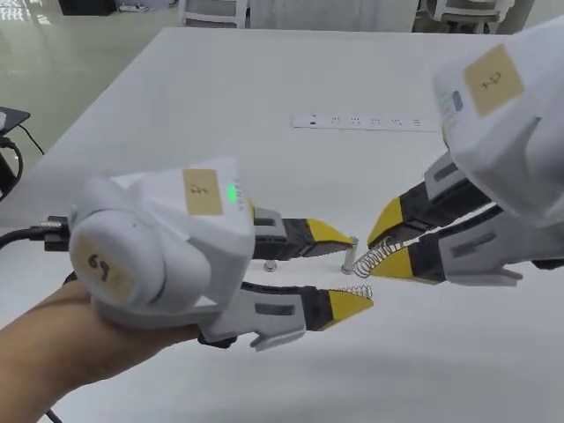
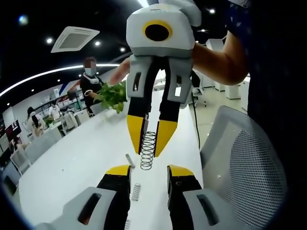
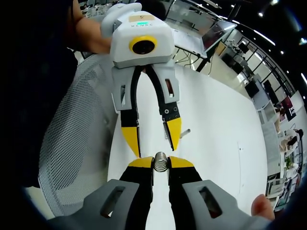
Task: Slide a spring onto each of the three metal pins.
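Holding a small silver wire spring (image 2: 148,149) tight between its yellow-tipped jaws, the right gripper (image 1: 382,250) is closed on it. The spring points down, with its low end near the white counter (image 1: 220,106). A short thin silver metal pin (image 1: 350,256) seems to stand up on the counter just beside the spring, at about 9 o'clock from it in the head view. I can't tell if the two touch. The spring is not on the pin yet.

The left gripper (image 2: 149,170) is open and holds nothing. Its two jaws are wide apart, one on each side of the pin. A second small silver spring (image 1: 357,291) lies loose on the counter, at about 6 o'clock from the pin in the head view, right by one jaw of the left gripper.

I think the job is only at its start. No pin that I can see has a spring on it. I can be sure of just one pin. A tiny grey thing (image 1: 269,264) lies at about 9 o'clock from that pin, but it is too small to tell what it is. So all three springs have yet to go on. The first one looks close: the held spring needs to line up with the top of the pin and slide down.
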The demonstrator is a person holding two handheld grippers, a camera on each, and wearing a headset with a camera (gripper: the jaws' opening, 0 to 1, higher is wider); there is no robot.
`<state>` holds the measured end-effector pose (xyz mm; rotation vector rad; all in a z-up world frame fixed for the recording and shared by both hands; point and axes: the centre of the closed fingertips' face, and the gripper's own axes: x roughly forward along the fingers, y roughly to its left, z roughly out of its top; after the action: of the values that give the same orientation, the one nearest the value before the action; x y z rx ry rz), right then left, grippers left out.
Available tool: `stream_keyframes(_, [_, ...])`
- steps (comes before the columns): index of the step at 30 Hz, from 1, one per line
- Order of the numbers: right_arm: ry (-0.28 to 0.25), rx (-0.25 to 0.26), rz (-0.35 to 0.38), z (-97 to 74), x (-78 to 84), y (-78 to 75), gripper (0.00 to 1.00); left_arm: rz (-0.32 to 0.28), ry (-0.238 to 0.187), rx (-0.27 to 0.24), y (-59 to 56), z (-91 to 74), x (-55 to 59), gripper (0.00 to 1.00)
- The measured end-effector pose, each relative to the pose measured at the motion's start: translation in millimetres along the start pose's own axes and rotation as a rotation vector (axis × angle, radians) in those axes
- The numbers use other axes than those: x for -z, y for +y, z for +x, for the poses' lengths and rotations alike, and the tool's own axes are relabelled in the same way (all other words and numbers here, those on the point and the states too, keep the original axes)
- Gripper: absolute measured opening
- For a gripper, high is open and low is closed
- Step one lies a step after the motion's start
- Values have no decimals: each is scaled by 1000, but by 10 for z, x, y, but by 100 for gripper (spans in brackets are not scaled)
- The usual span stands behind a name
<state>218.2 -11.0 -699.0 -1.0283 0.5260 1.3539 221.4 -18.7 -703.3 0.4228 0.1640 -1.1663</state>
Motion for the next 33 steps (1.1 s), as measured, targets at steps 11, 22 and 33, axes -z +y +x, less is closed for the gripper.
stream_keyframes(11, [31,13,65,-57,217,-194,8,-76,2,-42,123,-149,81,35])
stream_keyframes(22, [58,66,164,-187,517,-444,8,-171,40,-112,317,-425,361,48])
stream_keyframes(33, [89,71,220,-219,728,-569,8,-255,15,-205,581,-666,583,51])
